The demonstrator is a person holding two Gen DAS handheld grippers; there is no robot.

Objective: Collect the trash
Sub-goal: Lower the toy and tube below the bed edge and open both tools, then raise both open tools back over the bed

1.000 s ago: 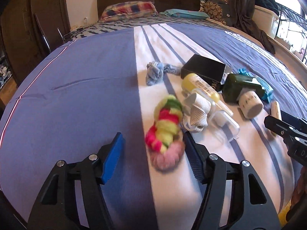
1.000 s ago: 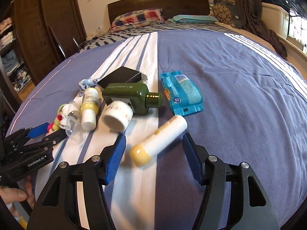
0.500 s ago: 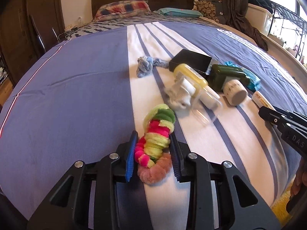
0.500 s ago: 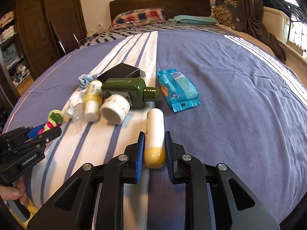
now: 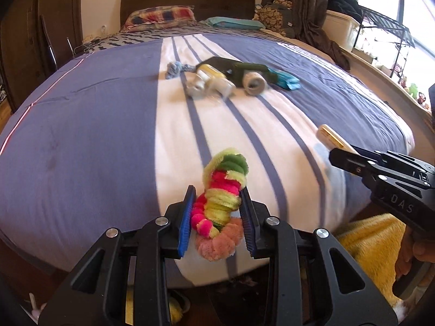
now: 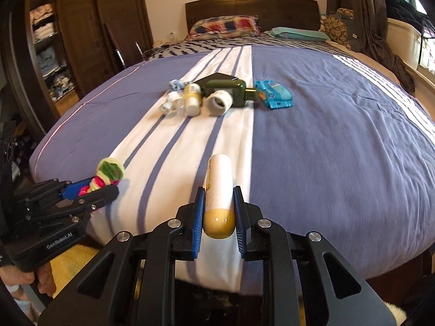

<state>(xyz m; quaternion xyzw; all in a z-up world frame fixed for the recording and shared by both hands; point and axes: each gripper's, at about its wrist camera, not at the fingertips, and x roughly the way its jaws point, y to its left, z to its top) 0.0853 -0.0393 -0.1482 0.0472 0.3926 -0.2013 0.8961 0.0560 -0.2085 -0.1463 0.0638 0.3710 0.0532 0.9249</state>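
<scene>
My left gripper [image 5: 217,198] is shut on a fuzzy pink, yellow and green chenille twist [image 5: 224,187], held above the bed's near edge; it also shows in the right wrist view [image 6: 107,175]. My right gripper [image 6: 217,199] is shut on a white tube with a tan cap [image 6: 219,190], lifted near the bed's foot; the tube also shows in the left wrist view [image 5: 333,138]. Left on the bed [image 6: 326,135] are a green bottle [image 6: 231,91], a white jar [image 6: 218,102], a yellow bottle [image 6: 191,96], a black box [image 6: 217,77], a blue wipes pack [image 6: 273,96] and a blue cloth scrap [image 5: 174,69].
Pillows [image 6: 224,25] and a wooden headboard [image 6: 252,6] are at the far end. A wardrobe with shelves [image 6: 51,46] stands left. A yellow rug [image 5: 364,233] lies on the floor below the bed's foot. A rack and window [image 5: 386,35] are at the right.
Both grippers closed on their objects, then pulled back toward the foot of the bed, lifting the chenille twist and the tube away from the pile.
</scene>
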